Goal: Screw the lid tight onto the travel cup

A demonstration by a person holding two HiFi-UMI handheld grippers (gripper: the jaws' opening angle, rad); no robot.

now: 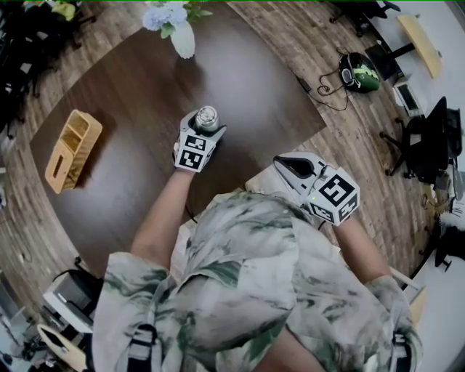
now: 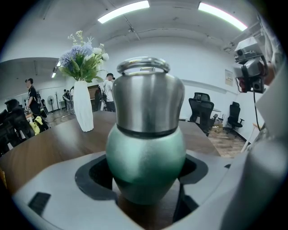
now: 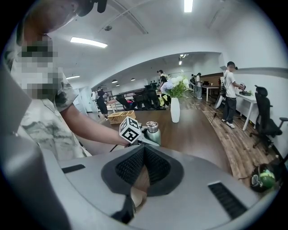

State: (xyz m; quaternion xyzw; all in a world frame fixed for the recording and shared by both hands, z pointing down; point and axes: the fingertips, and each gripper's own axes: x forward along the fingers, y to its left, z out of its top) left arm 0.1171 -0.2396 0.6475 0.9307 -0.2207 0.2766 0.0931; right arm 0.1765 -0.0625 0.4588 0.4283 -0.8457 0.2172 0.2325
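This was an open-plan office. Long strip lights (image 2: 123, 11) ran across a white ceiling above white walls. A large dark wooden table (image 1: 254, 94) stood on a wood-plank floor (image 1: 349, 145). On the table were a white vase of flowers (image 2: 83, 108) and a wooden desk organiser (image 1: 73, 149). Black swivel office chairs (image 2: 201, 108) stood by the walls, and a light-topped desk (image 1: 418, 36) lay beyond the table. Several people (image 3: 230, 90) stood in the background among more chairs and tables.

We see a dark brown wooden table (image 1: 138, 94) with a rounded edge. A white vase (image 1: 183, 38) of flowers stands near its far edge. A light wooden box (image 1: 73, 149) lies toward its left. The travel cup (image 1: 206, 118) is upright mid-table; whether it touches we cannot tell.
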